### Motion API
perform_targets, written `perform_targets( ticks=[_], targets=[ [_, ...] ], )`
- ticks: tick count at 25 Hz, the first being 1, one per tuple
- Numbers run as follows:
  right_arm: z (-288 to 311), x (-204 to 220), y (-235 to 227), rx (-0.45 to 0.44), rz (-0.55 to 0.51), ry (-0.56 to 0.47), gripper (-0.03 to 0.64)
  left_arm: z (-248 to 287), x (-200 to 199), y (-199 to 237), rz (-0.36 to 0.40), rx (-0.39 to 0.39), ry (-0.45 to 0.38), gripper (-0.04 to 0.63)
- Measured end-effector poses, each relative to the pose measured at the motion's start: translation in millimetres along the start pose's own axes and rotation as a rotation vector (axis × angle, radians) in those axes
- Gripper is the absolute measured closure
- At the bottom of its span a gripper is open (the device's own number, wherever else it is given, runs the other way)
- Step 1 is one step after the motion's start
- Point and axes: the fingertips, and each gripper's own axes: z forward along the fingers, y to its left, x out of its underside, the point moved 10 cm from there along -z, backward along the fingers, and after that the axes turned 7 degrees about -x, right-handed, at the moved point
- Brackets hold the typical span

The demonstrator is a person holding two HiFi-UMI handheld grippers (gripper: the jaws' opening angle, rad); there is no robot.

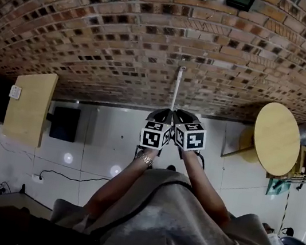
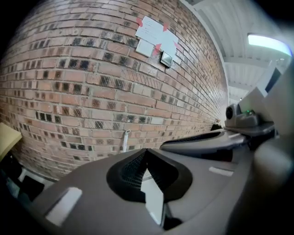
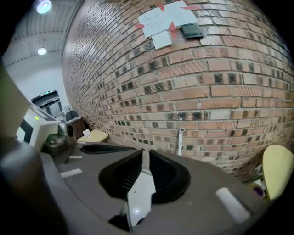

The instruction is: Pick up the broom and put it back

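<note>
Right gripper point(image 1: 184, 118), jaws barely parted and empty, beside left gripper point(image 1: 163, 116), jaws pressed together on nothing — broom point(image 1: 177, 88) leans on the wall point(image 1: 126, 39) straight ahead, well apart; if it counts as returned, back both away without nudging it.

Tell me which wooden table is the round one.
The round table, at the right of the head view; the rectangular table at the left has straight edges and square corners.

my top point(image 1: 182, 223): grey, dark strap point(image 1: 125, 220) across | my left wrist: metal watch band point(image 1: 145, 159) | my left gripper point(image 1: 160, 114), right gripper point(image 1: 185, 117): grey shells, black ribbed jaws, black-and-white marker cubes point(image 1: 155, 135)
</note>
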Motion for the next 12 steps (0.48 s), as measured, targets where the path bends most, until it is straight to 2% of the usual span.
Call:
perform_targets(
  ticks=[5, 12],
  targets=[
    [-0.4, 0.4, -0.4, -0.03, -0.052, 0.021, 0.597, 0.5, -5.8, -0.4, -0.024, -0.021, -0.016, 0.621],
    [0.0, 2.2, -7.2, -0.06, -0.037, 0.025, 0.597, 4.4, -3.4, -2.9, -0.032, -0.032, -0.022, 0.621]
  ],
)
